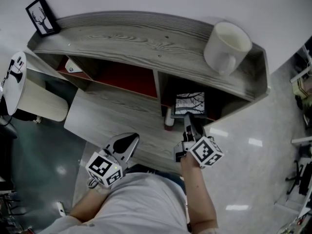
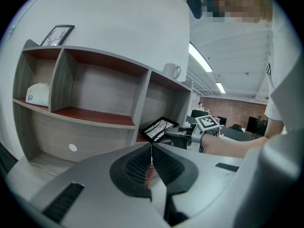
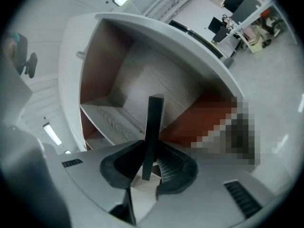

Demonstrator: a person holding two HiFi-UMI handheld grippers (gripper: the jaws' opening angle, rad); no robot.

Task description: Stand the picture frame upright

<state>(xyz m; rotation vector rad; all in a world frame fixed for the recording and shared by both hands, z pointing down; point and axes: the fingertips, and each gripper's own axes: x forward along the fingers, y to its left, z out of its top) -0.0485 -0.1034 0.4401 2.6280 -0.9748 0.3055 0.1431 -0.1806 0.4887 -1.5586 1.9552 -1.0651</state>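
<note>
- the right gripper [image 1: 187, 117] had its jaws closed on the near edge of the black picture frame with a white bare-branch print [image 1: 189, 103]. the frame sat tilted, not yet upright, at the mouth of the right-hand compartment of the grey wood-grain shelf unit [image 1: 146, 38].
- in the right gripper view, the frame's thin black edge [image 3: 151, 132] rose straight from between the pads.
- the step in hand looked to be tipping the frame onto its lower edge. doing it well likely meant a firm hold, a slow swing of the top edge up and back, and letting go only once the frame rested steadily on the compartment's red floor.
- the left gripper [image 1: 127, 141] hung by the person's body, well apart from the frame, jaws together on nothing.
- the compartment's ceiling and the central divider stood close round the frame and could catch its corners.
- a small pale object [image 1: 168, 120] stood just left of the frame; what it was could not be told, but it might be knocked.
- a white ceramic mug [image 1: 226, 45] stood on the shelf top above that compartment.
- a small black-framed deer picture [image 1: 43, 16] leaned at the far left corner.
</note>
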